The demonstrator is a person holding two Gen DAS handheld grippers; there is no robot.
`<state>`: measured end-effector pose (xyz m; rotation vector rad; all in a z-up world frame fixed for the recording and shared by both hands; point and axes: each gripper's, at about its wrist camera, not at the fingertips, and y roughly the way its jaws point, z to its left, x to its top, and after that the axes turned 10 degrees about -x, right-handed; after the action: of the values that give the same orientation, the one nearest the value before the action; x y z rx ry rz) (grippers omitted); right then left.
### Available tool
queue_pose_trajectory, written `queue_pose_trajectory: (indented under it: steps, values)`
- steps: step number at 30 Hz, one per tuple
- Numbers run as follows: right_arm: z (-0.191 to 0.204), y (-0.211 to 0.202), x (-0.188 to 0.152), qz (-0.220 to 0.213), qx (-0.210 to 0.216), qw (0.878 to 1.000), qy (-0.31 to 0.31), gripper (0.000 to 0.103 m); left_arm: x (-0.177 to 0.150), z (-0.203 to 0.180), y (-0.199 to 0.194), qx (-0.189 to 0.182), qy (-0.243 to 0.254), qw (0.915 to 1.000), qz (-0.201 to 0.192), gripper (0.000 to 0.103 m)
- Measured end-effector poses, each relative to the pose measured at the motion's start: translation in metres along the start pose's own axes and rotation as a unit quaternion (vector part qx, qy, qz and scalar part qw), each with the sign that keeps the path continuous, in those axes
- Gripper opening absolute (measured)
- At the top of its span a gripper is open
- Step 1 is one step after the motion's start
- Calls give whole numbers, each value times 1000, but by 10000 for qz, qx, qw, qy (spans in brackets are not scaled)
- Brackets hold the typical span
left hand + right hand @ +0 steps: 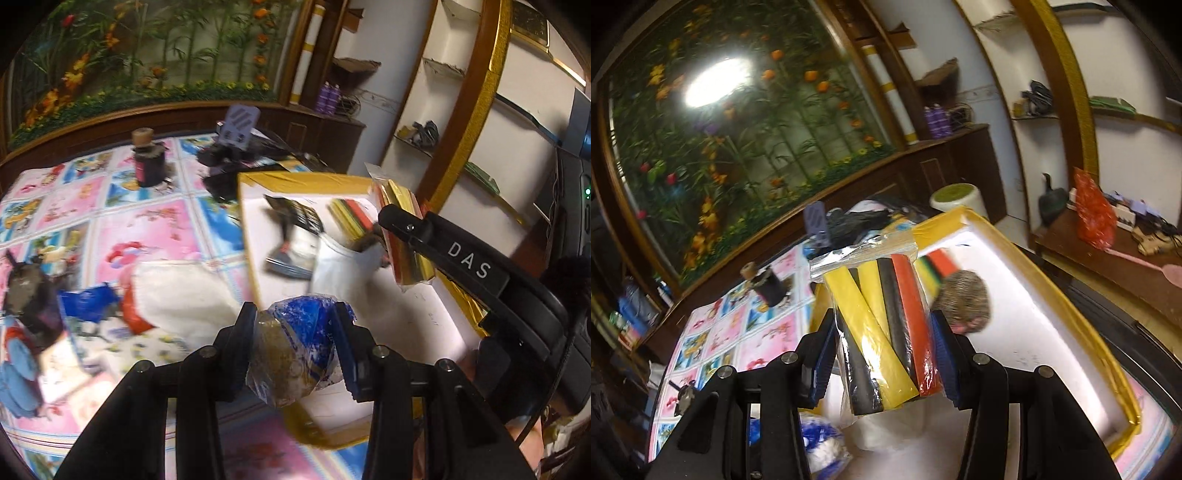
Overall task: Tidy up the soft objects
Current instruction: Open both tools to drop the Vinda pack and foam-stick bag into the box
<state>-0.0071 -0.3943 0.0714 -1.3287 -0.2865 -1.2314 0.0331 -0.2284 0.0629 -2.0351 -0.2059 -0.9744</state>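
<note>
Left gripper (295, 347) clamps a blue-and-white bundle in clear wrap (295, 354) above the near edge of the white box (406, 325) on the bed. Right gripper (884, 354) pinches a clear bag of coloured tubes (882, 325) over that box's near corner.

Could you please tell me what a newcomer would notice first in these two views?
Each gripper grips a plastic packet: the left gripper a blue-and-white bag, the right gripper a clear packet of yellow, black and red strips. Both hang over the yellow-rimmed white box on the flowered cloth.
</note>
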Motion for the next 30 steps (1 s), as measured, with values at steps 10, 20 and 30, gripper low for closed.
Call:
queue_pose_trajectory:
  steps: [10,20,30]
  values:
    - [-22,17,7,530,-706,9960,161,55,-6,-13,34,-53,117,9990,434,40]
    - [-19,-10,13,-201,-1046,9943,24,86,-8,-20,23,-129,266,9993,247,56]
    - [21,-61,0,-1694,-734,9796,-797,103,-6,-17,10,-193,216,9996,57,61]
